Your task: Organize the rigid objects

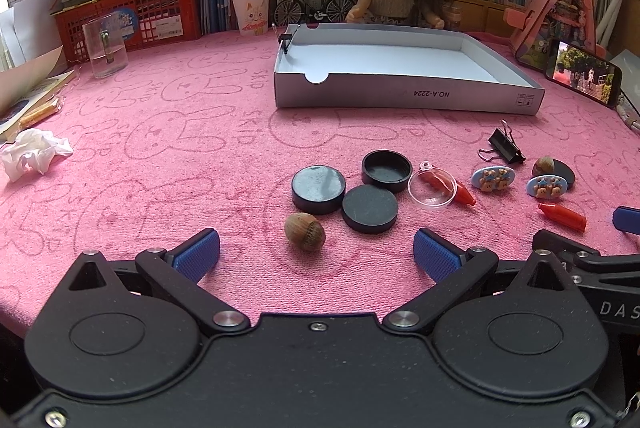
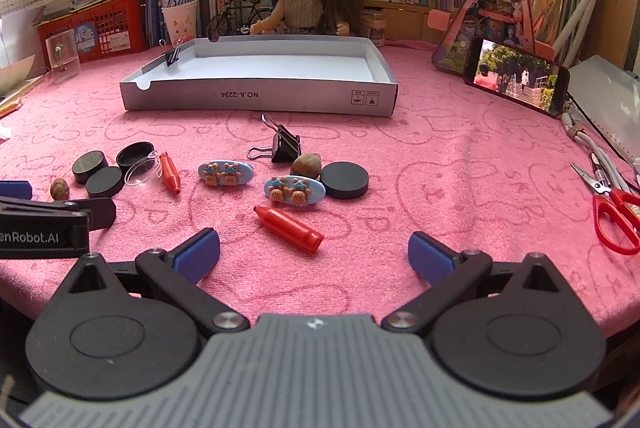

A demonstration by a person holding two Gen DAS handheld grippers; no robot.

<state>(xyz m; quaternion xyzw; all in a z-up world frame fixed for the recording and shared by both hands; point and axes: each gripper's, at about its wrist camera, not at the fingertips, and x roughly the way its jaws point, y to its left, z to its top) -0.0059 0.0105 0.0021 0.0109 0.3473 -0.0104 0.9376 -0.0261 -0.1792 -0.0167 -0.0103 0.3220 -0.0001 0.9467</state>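
Landmark: shallow grey cardboard box lid (image 2: pixel 256 95), open side up on the pink bunny-print cloth (image 2: pixel 440 187), printed "NO.A-2224" on its near wall.
In the lid: a small black binder clip (image 2: pixel 173 56) clamped on the left wall near the far corner; the floor looks bare.
Left gripper (image 1: pixel 316 256): blue-padded jaws spread wide, holding nothing, low over the cloth well in front of the lid.
Brown ridged nut (image 1: pixel 305 231): in front of the lid, lying between the left gripper's fingers, touching neither.
Three black round caps: glossy one (image 1: pixel 318 189), matte one (image 1: pixel 370 208) and one with its hollow side up (image 1: pixel 387 171), clustered just beyond the nut, nearer the lid.
Clear plastic dome half (image 1: pixel 432 186): just right of the caps, overlapping a red crayon-shaped plastic piece (image 2: pixel 169 173).
Larger black binder clip (image 2: pixel 282 146): in front of the lid's middle, wire handles out.
Two blue oval plaques with bear figures: one (image 2: pixel 226 173) left of that clip, the other (image 2: pixel 295 190) nearer the camera.
Second brown nut (image 2: pixel 306 165) and fourth black cap (image 2: pixel 344 179): just right of the plaques, side by side.
Second red crayon-shaped piece (image 2: pixel 290 223): farthest from the lid, lying just ahead of the right gripper.
Right gripper (image 2: pixel 314 254): jaws spread wide, empty.
Red-handled scissors (image 2: pixel 612 203): far right of the lid, at the cloth's edge.
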